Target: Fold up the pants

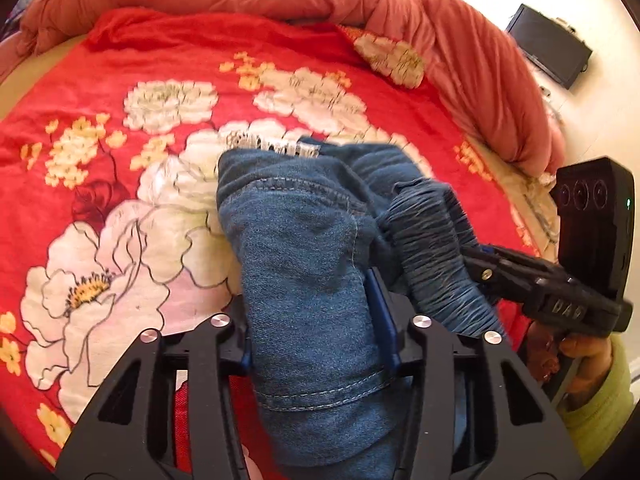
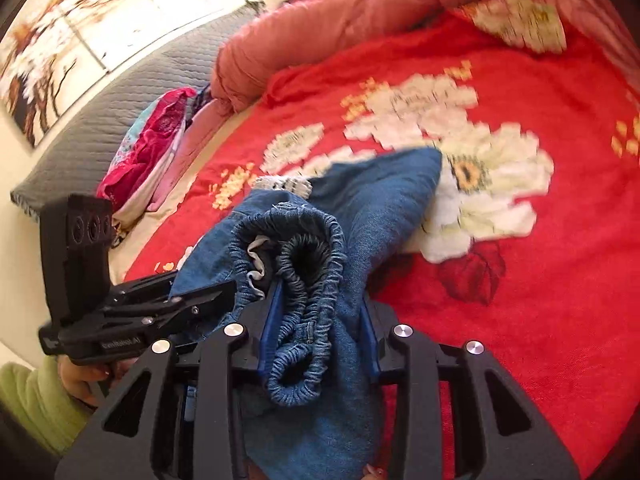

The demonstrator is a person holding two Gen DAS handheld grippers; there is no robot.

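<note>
The right gripper (image 2: 320, 320) clamps the bunched elastic waistband of the blue denim pants (image 2: 360, 208) above the red floral blanket (image 2: 520, 300), with the left gripper (image 2: 192, 300) gripping denim just beside it.

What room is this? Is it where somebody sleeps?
Most likely a bedroom. A red floral blanket covers a bed, a bunched pink duvet lies along its edge, and a grey quilted headboard stands under a wall painting.
</note>
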